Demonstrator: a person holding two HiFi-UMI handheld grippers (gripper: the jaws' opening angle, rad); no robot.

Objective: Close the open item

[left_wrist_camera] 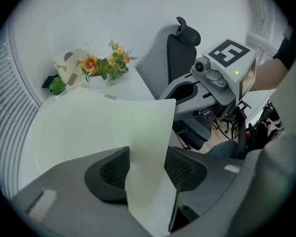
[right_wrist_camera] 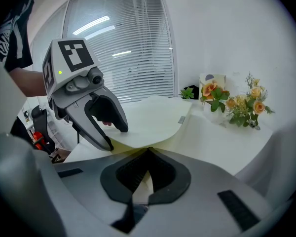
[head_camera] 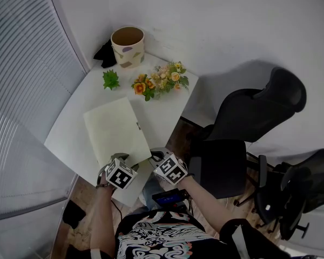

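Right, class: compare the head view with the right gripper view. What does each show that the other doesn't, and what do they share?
Only the head view: the high-backed black chair and the marker cube on the right gripper. Only the right gripper view: that gripper's jaws closed on the pale folder's near edge, and the left gripper from the side, jaws wide apart with the lifted cover's edge between them. Both: the folder, the flowers, the patterned pot and the small green plant on the white table.
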